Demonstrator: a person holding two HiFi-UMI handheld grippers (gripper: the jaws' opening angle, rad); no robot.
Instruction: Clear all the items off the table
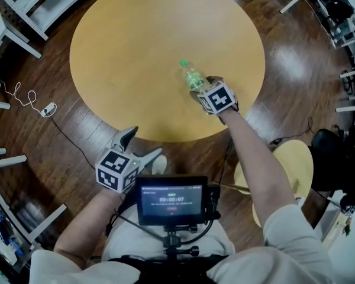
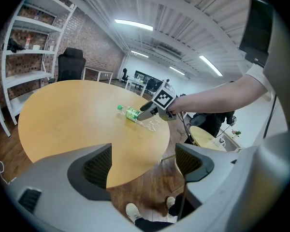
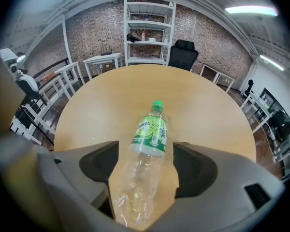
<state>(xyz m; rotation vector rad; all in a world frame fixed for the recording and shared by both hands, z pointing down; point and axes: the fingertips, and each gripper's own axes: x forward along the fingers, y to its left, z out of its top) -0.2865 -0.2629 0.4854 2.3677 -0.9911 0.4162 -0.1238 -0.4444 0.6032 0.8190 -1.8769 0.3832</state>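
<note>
Bottle (image 3: 152, 134) within wide-spread right tool (image 3: 144, 166), near table (image 1: 136, 52) edge

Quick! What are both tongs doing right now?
Left tongs: open, empty.
Right tongs: open around the clear plastic bottle with green label, not squeezing it.

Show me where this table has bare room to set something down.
Almost the whole table is bare: everything left of and beyond the bottle. The only crowded spot is the near right edge, where the right gripper straddles the bottle, jaws open.
</note>
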